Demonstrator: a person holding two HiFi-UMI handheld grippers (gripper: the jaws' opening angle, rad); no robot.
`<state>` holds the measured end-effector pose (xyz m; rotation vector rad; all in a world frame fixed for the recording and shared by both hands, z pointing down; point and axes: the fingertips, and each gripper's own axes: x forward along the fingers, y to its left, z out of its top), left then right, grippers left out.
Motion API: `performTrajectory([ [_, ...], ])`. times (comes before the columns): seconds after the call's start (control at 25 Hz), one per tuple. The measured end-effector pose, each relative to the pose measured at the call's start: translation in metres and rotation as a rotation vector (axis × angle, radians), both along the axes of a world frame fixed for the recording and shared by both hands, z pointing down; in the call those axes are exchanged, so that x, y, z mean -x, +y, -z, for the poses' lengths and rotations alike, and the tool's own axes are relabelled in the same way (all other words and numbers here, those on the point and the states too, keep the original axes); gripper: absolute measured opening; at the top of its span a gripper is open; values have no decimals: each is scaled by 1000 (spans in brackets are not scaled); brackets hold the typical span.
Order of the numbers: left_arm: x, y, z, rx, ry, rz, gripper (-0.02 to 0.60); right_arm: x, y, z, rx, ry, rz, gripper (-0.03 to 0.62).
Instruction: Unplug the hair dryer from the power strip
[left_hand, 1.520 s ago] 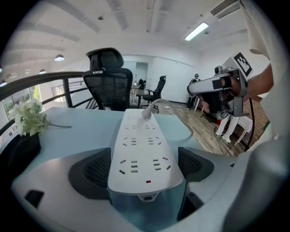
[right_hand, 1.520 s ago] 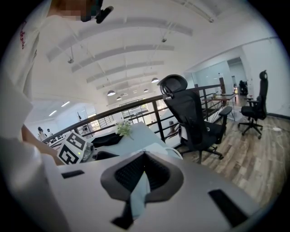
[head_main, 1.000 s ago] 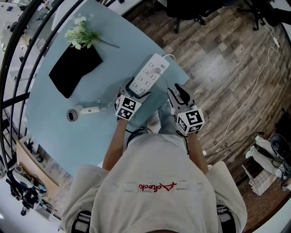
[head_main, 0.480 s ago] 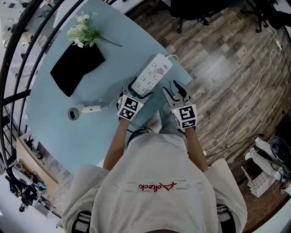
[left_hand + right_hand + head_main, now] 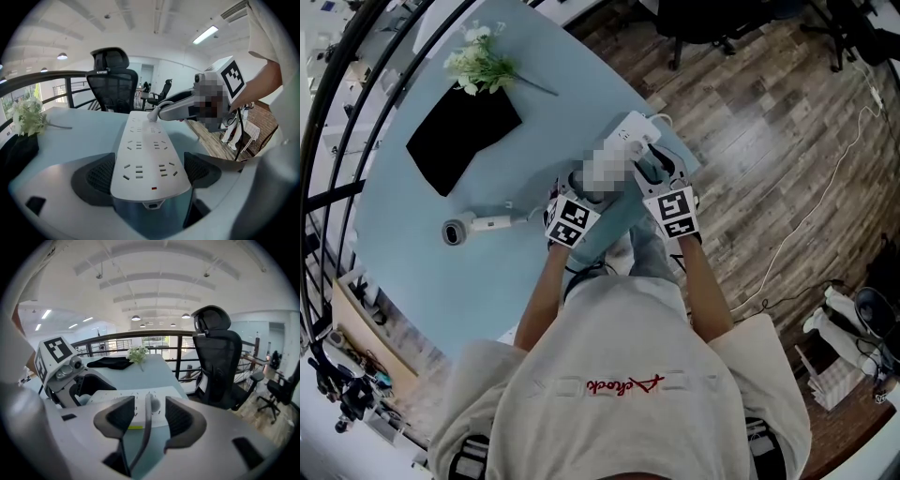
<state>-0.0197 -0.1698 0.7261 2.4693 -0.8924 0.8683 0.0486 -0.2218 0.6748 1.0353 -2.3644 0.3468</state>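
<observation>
The white power strip (image 5: 630, 131) lies on the pale blue table (image 5: 441, 281) near its right edge. My left gripper (image 5: 579, 189) is shut on the near end of the power strip (image 5: 147, 154), a pad against each side. My right gripper (image 5: 649, 161) is open, its jaws having just been opening. It straddles the round white plug (image 5: 154, 403) and its cord (image 5: 146, 430) at the strip's far end without pressing on them. The hair dryer (image 5: 455, 231) lies on the table to the left.
A black cloth (image 5: 459, 136) and a bunch of white flowers (image 5: 478, 66) lie at the back left of the table. A black office chair (image 5: 218, 357) stands beyond the table's far edge. Wooden floor (image 5: 769, 141) lies to the right.
My right gripper has opened and come forward and down from beside the strip to over its far end. The left gripper and the power strip have stayed put.
</observation>
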Motion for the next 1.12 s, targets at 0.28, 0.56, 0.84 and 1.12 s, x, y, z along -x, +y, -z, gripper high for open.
performTrajectory([
  [0.28, 1, -1, 1, 0, 2, 0, 437, 10, -11, -17, 36, 28, 28, 212],
  [0.56, 1, -1, 1, 2, 6, 3, 437, 12, -16, -24, 59, 19, 14, 161],
  [0.84, 1, 0, -1, 7, 5, 7, 437, 11, -17, -26, 67, 20, 10, 124],
  [1.12, 1, 0, -2, 25, -12, 10, 437, 10, -16, -25, 90, 34, -4, 123],
])
